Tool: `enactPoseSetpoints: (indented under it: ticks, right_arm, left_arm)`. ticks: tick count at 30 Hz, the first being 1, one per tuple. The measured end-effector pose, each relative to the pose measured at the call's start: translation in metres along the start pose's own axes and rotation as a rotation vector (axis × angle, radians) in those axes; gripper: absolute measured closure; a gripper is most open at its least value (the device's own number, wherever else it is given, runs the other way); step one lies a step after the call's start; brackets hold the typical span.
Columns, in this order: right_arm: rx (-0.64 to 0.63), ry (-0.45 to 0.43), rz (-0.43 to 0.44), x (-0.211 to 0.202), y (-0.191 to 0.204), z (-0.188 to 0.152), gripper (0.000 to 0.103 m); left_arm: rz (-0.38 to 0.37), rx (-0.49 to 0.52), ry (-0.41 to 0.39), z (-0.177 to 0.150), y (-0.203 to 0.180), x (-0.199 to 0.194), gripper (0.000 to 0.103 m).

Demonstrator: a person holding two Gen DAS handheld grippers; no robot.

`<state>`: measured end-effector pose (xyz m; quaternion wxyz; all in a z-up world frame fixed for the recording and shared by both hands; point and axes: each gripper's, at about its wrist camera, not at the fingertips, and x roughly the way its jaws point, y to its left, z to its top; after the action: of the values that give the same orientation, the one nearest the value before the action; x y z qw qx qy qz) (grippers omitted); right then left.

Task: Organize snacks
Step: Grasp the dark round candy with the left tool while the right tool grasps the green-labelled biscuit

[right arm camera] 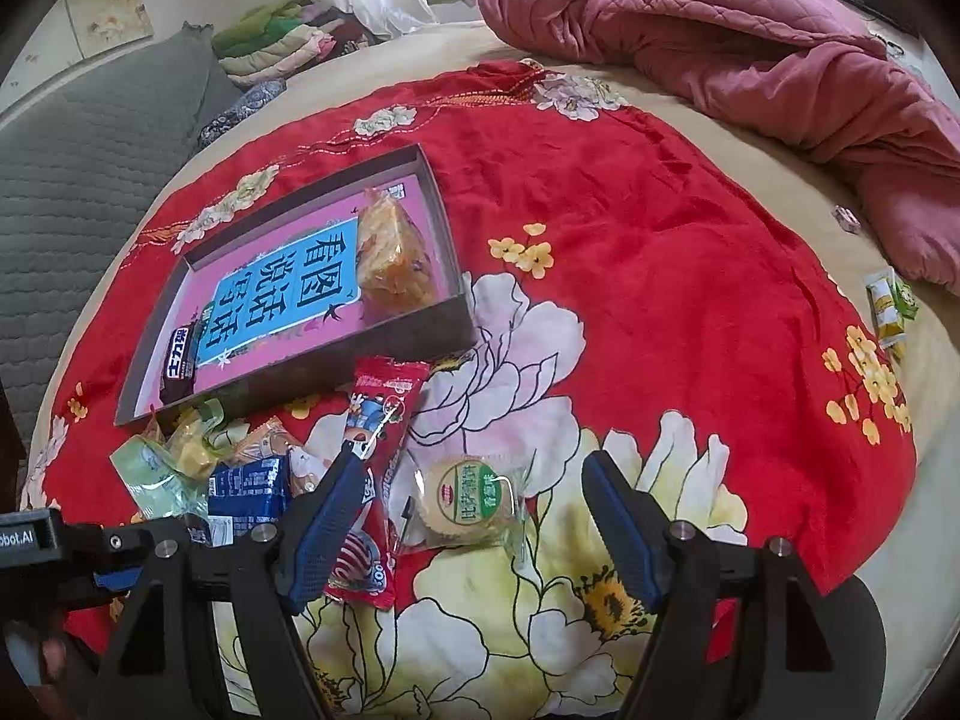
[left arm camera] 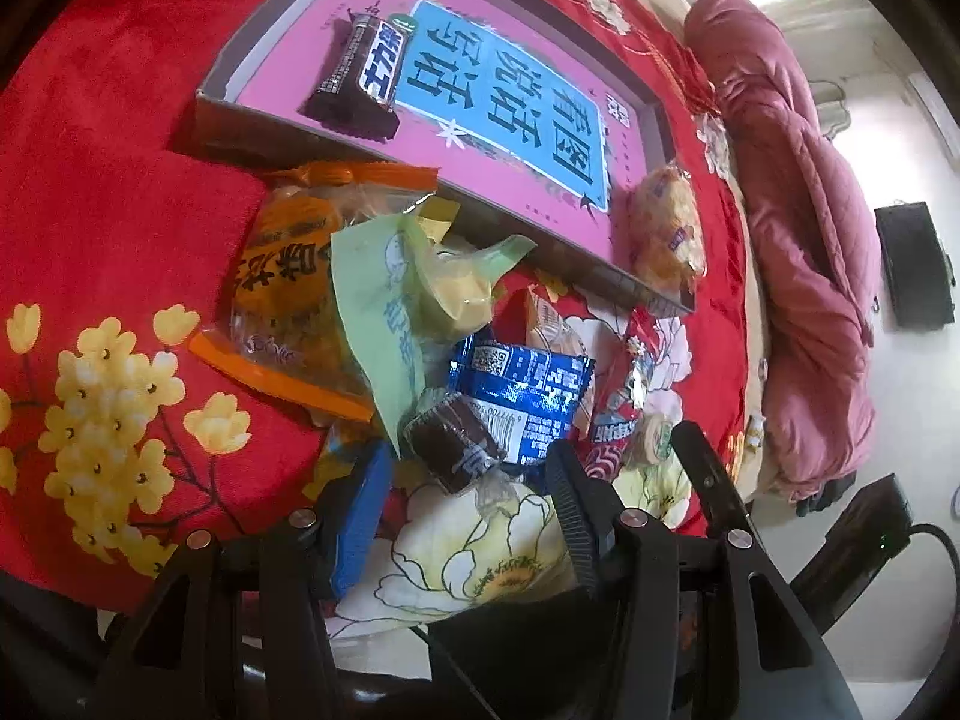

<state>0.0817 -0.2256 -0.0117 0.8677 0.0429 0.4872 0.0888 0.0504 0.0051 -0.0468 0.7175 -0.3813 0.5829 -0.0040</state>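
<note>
Snacks lie in a pile on the red flowery cloth (right arm camera: 660, 252), just in front of the flat box (right arm camera: 444, 228). Two snacks are inside the box: a dark chocolate bar (left arm camera: 360, 72) and a yellow cake bag (right arm camera: 393, 255). Left gripper (left arm camera: 462, 474) is wide apart over a small brown cake (left arm camera: 453, 441), not squeezing it. Right gripper (right arm camera: 474, 474) is wide apart around a round cookie (right arm camera: 471, 495), not touching it.

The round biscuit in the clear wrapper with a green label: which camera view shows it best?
The right wrist view shows the round biscuit in the clear wrapper with a green label best: whole, face up on the floral cloth, between the open right gripper fingers. The left wrist view shows only part of it, at the edge of the snack pile, behind a black finger.
</note>
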Motion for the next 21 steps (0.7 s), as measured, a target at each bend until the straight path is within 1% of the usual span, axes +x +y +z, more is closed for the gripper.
enactPoseSetpoints:
  ticks: [10,12,17,19,21]
  right_arm:
    - [-0.018,0.051,-0.031,0.013,0.003,-0.003,0.029]
    - [-0.027,0.067,-0.041,0.017,0.004,-0.003,0.031]
    - [-0.073,0.101,-0.059,0.025,0.011,-0.007,0.032]
    - [-0.089,0.12,-0.074,0.03,0.013,-0.008,0.032]
    - [-0.096,0.135,-0.081,0.035,0.014,-0.009,0.034]
  left_arm:
    - [0.004,-0.02,-0.003,0.003,0.002,0.004,0.048]
    - [0.003,-0.026,-0.002,0.002,0.002,0.005,0.048]
    - [0.006,-0.056,0.003,0.001,0.01,0.006,0.049]
    - [-0.004,-0.075,0.004,0.002,0.014,0.007,0.049]
    - [-0.008,-0.078,0.002,0.002,0.016,0.007,0.049]
